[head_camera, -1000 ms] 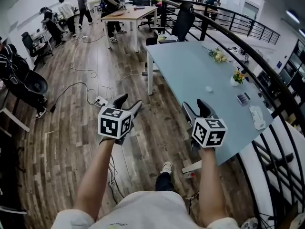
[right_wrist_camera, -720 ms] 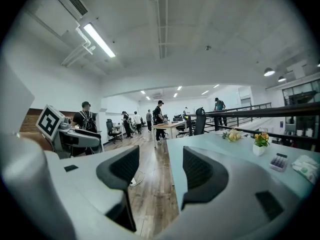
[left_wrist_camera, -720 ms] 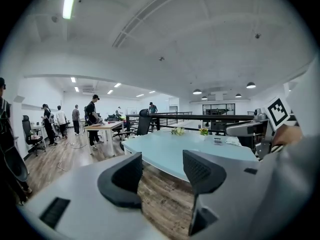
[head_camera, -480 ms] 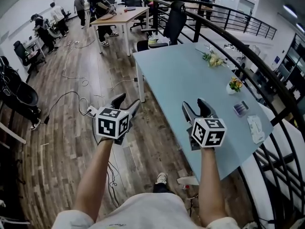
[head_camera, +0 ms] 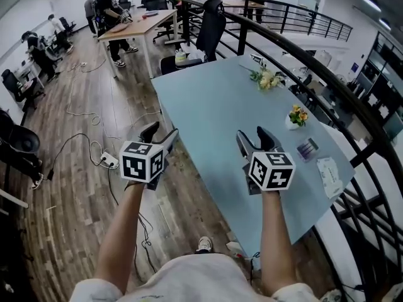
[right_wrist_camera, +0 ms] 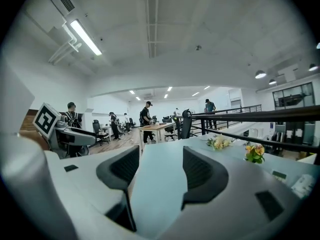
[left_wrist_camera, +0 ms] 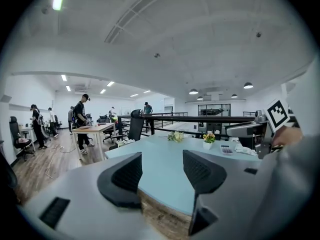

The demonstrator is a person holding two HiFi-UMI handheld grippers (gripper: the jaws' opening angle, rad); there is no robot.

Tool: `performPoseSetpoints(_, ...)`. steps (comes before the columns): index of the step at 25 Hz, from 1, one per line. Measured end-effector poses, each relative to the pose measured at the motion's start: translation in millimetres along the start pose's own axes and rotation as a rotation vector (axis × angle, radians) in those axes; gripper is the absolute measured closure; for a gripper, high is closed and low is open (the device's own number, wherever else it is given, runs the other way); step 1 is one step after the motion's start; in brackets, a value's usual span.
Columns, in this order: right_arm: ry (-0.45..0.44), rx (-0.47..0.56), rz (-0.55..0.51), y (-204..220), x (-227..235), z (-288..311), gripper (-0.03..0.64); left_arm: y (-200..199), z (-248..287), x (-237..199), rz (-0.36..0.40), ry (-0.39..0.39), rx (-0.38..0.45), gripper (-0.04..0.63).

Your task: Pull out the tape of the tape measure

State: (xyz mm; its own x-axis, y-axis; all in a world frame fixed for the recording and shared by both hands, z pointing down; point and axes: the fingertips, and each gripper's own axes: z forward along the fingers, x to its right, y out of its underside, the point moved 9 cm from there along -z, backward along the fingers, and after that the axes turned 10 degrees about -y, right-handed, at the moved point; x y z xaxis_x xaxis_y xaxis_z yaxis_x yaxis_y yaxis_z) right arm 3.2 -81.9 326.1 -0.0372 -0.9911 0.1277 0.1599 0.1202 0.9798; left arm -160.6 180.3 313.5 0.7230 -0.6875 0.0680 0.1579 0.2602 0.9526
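Office surface, grippers still empty

Pale blue surface (head_camera: 208, 106) stretches ahead of the fingers (left_wrist_camera: 125, 176). The left gripper (head_camera: 160, 134) hangs just off its edge and the right gripper (head_camera: 253, 137) above it, both with fingers spread and nothing between them. I cannot pick out the tape measure; only flowers (head_camera: 297, 115) and a dark box (head_camera: 307, 148) lie beyond the right fingers. This looks like the approach step: next, find the case, then pinch case and tape tip.
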Motion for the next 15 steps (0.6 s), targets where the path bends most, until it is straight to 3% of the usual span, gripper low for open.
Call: performPoseSetpoints(15, 0.092, 0.003, 0.043, 2.5, 85.3, 12.0, 0.360, -26.3, 104.6, 51.0, 0.054, 0.114, -0.018, 0.339)
